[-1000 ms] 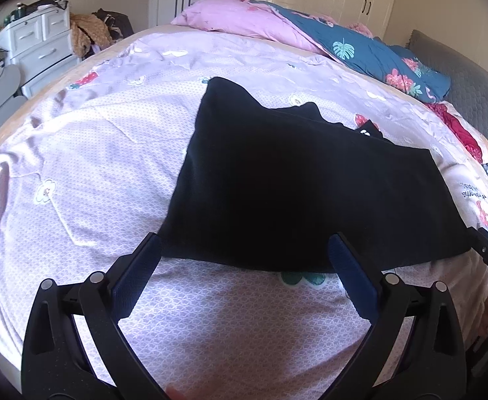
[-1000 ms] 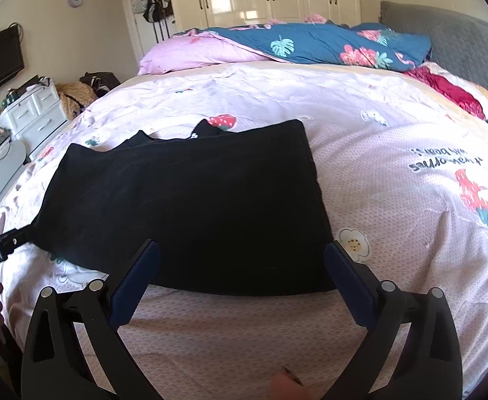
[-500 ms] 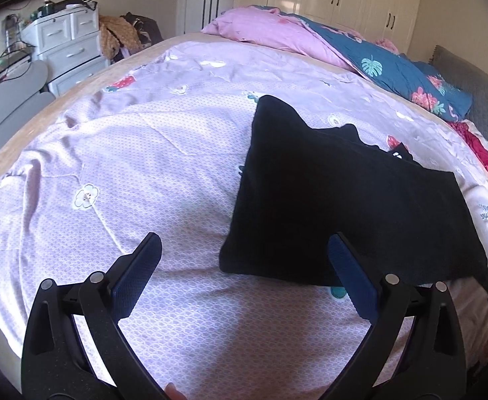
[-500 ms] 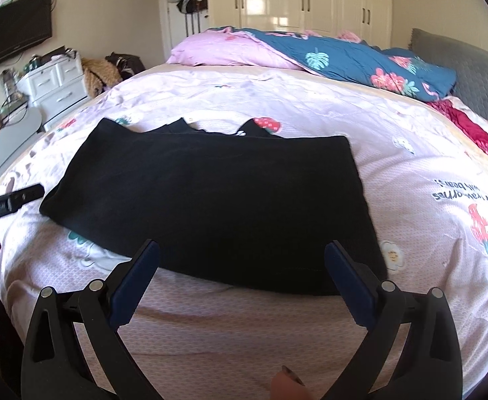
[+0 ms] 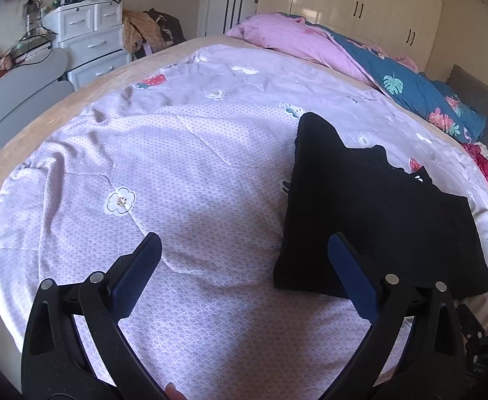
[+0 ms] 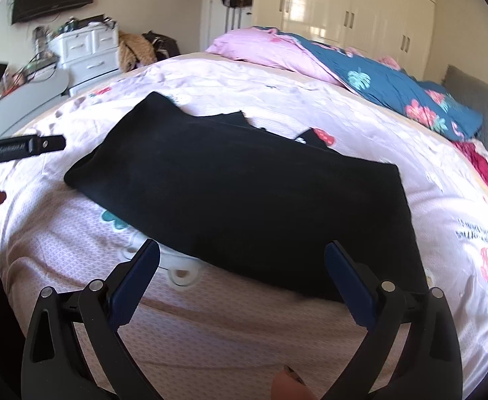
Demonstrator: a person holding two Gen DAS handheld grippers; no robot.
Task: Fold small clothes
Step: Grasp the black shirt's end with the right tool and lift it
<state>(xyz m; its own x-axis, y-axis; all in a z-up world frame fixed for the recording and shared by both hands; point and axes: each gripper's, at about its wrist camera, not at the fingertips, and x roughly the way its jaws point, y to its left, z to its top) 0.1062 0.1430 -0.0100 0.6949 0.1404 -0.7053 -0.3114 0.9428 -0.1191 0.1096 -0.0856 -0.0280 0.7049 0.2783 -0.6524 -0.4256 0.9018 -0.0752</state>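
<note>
A black garment lies flat and folded on the lilac patterned bedsheet. In the left wrist view it sits to the right, with its near left corner just beyond the right finger. My left gripper is open over bare sheet and holds nothing. In the right wrist view the black garment fills the middle. My right gripper is open just in front of its near edge, with nothing between the blue pads. The other gripper's tip and a hand show at the left edge.
A pink and blue floral duvet is heaped at the far side of the bed. White drawers and a grey desk stand to the left beyond the bed's edge. Wardrobes line the back wall.
My left gripper has swung left, so the garment slid from centre to the right of its view. The right gripper turned left and drew a little nearer the garment's near edge. Both stayed open.
</note>
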